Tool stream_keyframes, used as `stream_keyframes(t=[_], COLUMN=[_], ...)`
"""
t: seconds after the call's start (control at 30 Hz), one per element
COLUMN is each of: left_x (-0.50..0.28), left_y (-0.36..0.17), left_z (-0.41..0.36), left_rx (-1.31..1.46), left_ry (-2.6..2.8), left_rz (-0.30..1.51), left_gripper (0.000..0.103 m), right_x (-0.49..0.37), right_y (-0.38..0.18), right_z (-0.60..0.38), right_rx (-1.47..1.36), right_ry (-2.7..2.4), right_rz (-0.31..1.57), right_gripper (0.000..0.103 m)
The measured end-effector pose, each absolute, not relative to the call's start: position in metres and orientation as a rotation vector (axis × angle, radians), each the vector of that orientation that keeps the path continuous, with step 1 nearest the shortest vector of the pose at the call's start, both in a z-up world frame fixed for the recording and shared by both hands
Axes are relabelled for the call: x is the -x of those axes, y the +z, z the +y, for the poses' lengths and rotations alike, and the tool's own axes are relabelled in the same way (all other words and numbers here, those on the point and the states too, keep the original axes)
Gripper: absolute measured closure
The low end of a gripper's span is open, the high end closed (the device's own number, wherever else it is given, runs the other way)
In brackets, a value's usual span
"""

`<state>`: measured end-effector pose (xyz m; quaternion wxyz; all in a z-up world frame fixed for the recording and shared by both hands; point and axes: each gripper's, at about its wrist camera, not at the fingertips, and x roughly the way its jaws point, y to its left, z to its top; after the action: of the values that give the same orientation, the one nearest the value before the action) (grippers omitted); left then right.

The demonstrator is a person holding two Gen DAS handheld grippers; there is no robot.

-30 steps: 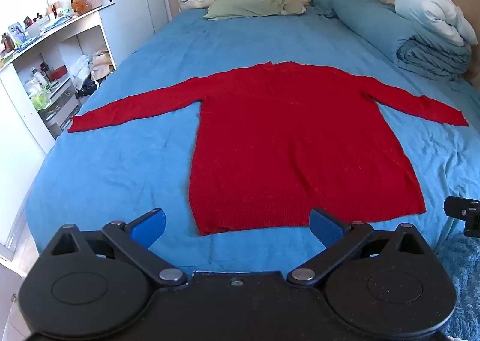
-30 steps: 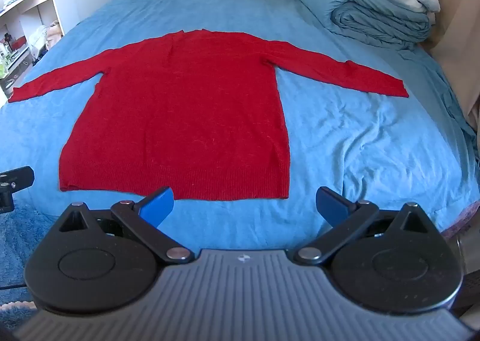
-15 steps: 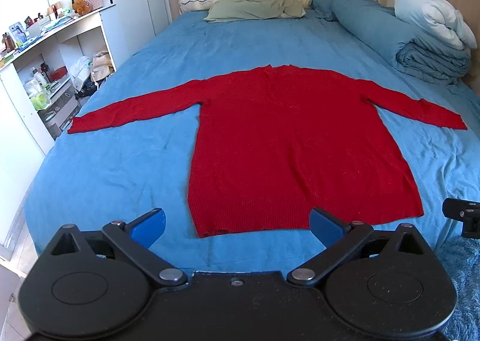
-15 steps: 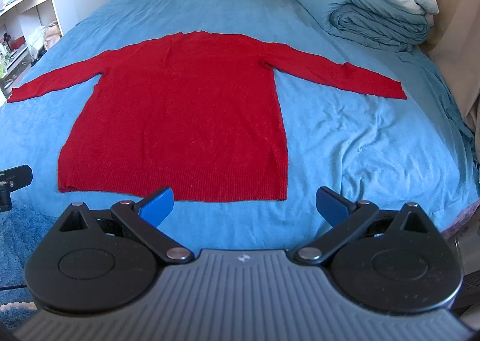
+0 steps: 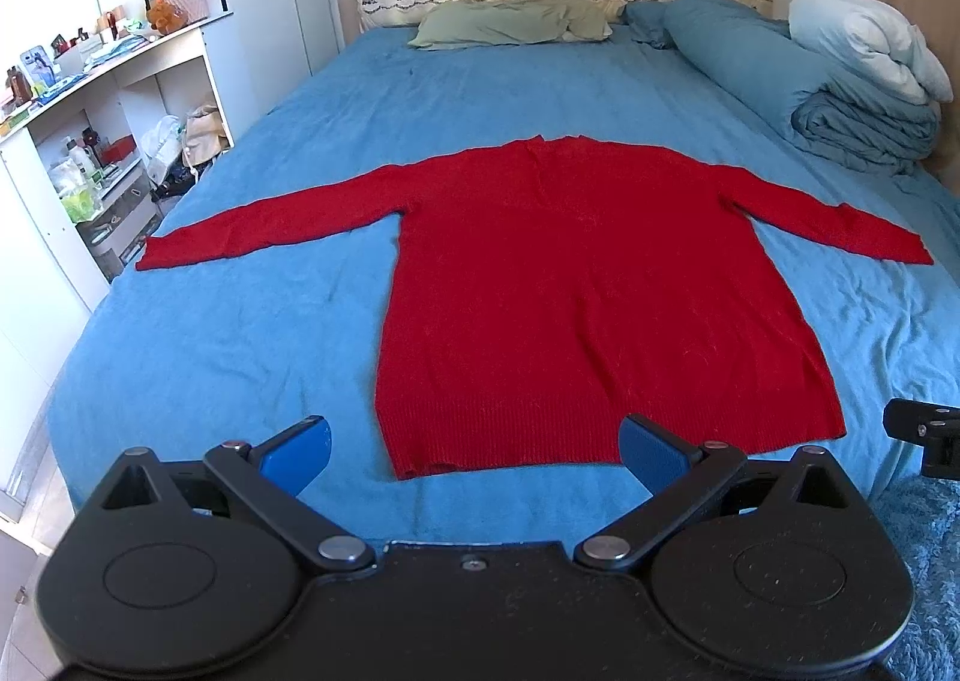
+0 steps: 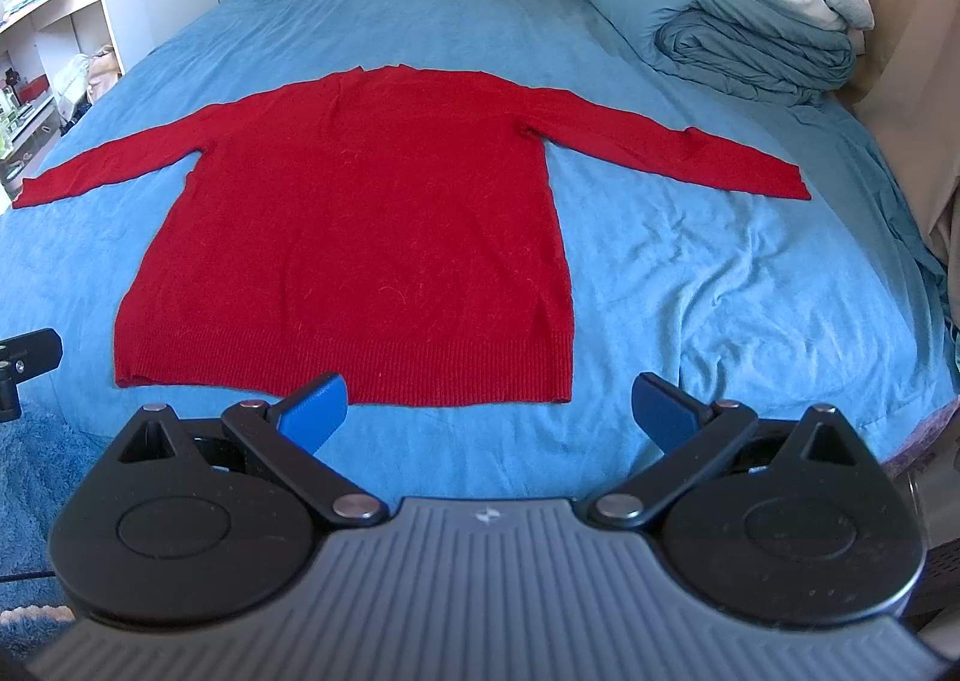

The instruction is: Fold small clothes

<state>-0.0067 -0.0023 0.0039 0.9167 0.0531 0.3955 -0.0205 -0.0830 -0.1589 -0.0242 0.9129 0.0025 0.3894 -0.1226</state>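
Note:
A red long-sleeved sweater [image 5: 576,285] lies flat on the blue bed sheet [image 5: 240,357], both sleeves spread out sideways and the hem toward me. It also shows in the right wrist view [image 6: 372,225]. My left gripper [image 5: 474,450] is open and empty, hovering just before the hem's left part. My right gripper [image 6: 489,408] is open and empty, just before the hem's right corner. Neither gripper touches the sweater.
A rolled blue duvet [image 5: 840,99] with a white one on top lies at the bed's right. A green pillow [image 5: 510,21] lies at the headboard. White shelves [image 5: 90,141] with clutter stand left of the bed. A blue rug [image 5: 924,537] lies by the bed's foot.
Both grippers have tilted slightly so the sweater sits a little lower in both views. The sweater has not moved and both grippers stay open.

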Motion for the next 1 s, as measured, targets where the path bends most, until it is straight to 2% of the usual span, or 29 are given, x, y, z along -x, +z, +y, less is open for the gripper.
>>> stream_keyframes(t=[1.0], left_x=[0.006], left_y=[0.009], left_z=[-0.0014], left_rx=[-0.108], left_ry=[-0.042], left_rz=[0.805], left_gripper=[0.0], right_x=[0.082], right_y=[-0.0254], right_z=[-0.1572], right_rx=[-0.005], right_ry=[-0.25], right_rz=[0.803], right_gripper=[0.0])
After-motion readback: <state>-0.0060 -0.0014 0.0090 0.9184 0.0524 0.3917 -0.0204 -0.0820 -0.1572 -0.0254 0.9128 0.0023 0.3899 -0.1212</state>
